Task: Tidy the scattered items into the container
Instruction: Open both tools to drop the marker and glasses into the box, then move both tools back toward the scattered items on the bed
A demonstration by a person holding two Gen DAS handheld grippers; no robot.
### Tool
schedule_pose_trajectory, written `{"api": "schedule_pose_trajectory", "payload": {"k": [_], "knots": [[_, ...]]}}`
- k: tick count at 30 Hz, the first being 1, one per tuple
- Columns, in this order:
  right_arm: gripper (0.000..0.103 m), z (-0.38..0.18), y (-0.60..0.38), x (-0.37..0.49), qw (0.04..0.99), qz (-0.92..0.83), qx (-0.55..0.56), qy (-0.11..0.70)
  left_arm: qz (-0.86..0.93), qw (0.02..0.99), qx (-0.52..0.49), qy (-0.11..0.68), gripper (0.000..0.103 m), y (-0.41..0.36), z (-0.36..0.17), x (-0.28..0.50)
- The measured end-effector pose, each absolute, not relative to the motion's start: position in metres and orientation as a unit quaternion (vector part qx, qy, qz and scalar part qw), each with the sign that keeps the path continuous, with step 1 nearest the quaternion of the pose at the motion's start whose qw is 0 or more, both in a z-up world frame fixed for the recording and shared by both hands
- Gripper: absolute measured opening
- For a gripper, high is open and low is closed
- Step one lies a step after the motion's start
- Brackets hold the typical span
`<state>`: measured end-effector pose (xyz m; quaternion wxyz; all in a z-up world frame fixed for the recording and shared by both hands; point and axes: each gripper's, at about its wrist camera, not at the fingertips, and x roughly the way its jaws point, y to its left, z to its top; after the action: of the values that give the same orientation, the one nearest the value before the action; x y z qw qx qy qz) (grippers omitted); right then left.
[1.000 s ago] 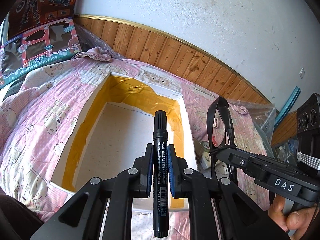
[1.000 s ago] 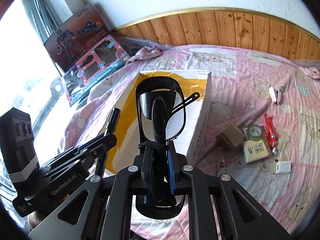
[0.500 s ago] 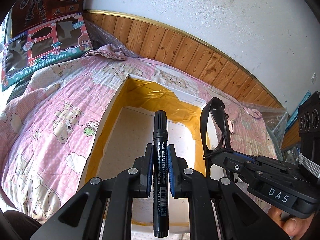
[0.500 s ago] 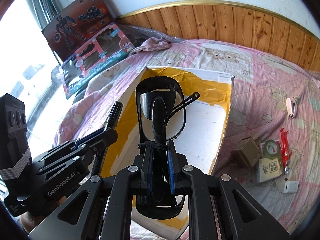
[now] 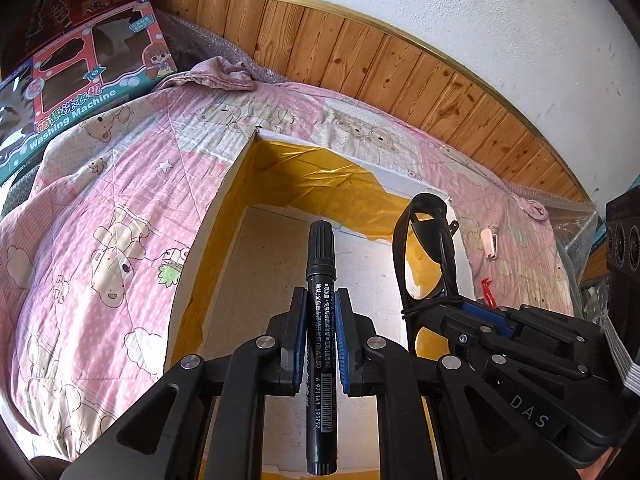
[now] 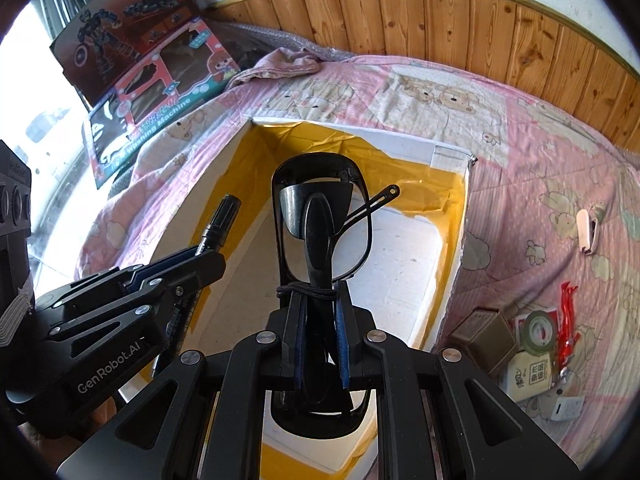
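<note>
**Both tongs now over the open box, loads not yet let go**

The left tongs (image 5: pixel 320 332) stay clamped on a black marker (image 5: pixel 321 280), its cap pointing toward 12 o'clock, and over the past second they have advanced until the marker hangs above the pale floor of the white box (image 5: pixel 228 184) with yellow-taped inner walls. A second ago the box sat farther ahead; now its near rim slips under the frame's bottom edge. The right tongs (image 6: pixel 319 332) remain closed on a folded pair of black glasses (image 6: pixel 320 216), bound with a thin cord, and have travelled the same way, so the glasses hover inside the box opening too. In the left wrist view they stand at 3 o'clock of the marker, near but apart.

The box looks empty, so both items appear ready for release. More work waits on the pink bed quilt (image 6: pixel 520 168): at 4 o'clock of the box lie a small brown carton (image 6: pixel 482 334), a green tape roll (image 6: pixel 540 330), a red clip (image 6: pixel 568 320) and a white clip (image 6: pixel 586 232), well outside the container.
</note>
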<state>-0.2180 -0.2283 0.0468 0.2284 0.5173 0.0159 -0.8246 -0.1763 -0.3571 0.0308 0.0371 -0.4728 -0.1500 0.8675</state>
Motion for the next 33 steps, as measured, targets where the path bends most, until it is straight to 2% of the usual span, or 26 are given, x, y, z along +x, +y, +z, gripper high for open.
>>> {"api": "schedule_pose_trajectory", "payload": {"k": [6, 10, 11, 12, 14, 16, 24, 33], "knots": [[0.014, 0.036, -0.233, -0.235, 0.221, -0.822, 0.525, 0.030, 0.863, 0.026, -0.490, -0.121, 0.014, -0.352, 0.019, -0.196], [0.018, 0.025, -0.234, -0.245, 0.216, -0.815, 0.536, 0.033, 0.857, 0.022, -0.505, -0.101, 0.015, -0.350, 0.009, -0.209], [0.020, 0.023, -0.234, -0.247, 0.212, -0.814, 0.539, 0.031, 0.854, 0.019, -0.510, -0.099, 0.019, -0.350, 0.006, -0.212], [0.023, 0.023, -0.232, -0.248, 0.214, -0.814, 0.539, 0.025, 0.851, 0.012, -0.516, -0.099, 0.032, -0.351, 0.003, -0.214], [0.031, 0.028, -0.228, -0.245, 0.223, -0.816, 0.534, 0.008, 0.853, 0.000, -0.512, -0.100, 0.048, -0.354, 0.005, -0.213], [0.038, 0.035, -0.225, -0.240, 0.224, -0.821, 0.525, 0.004, 0.858, -0.003, -0.505, -0.094, 0.049, -0.354, 0.011, -0.209], [0.038, 0.081, -0.195, -0.193, 0.274, -0.837, 0.470, -0.062, 0.877, 0.008, -0.462, -0.132, 0.049, -0.363, 0.053, -0.163], [0.037, 0.089, -0.156, -0.112, 0.305, -0.853, 0.414, -0.094, 0.903, 0.022, -0.424, -0.070, 0.049, -0.320, 0.090, -0.088]]}}
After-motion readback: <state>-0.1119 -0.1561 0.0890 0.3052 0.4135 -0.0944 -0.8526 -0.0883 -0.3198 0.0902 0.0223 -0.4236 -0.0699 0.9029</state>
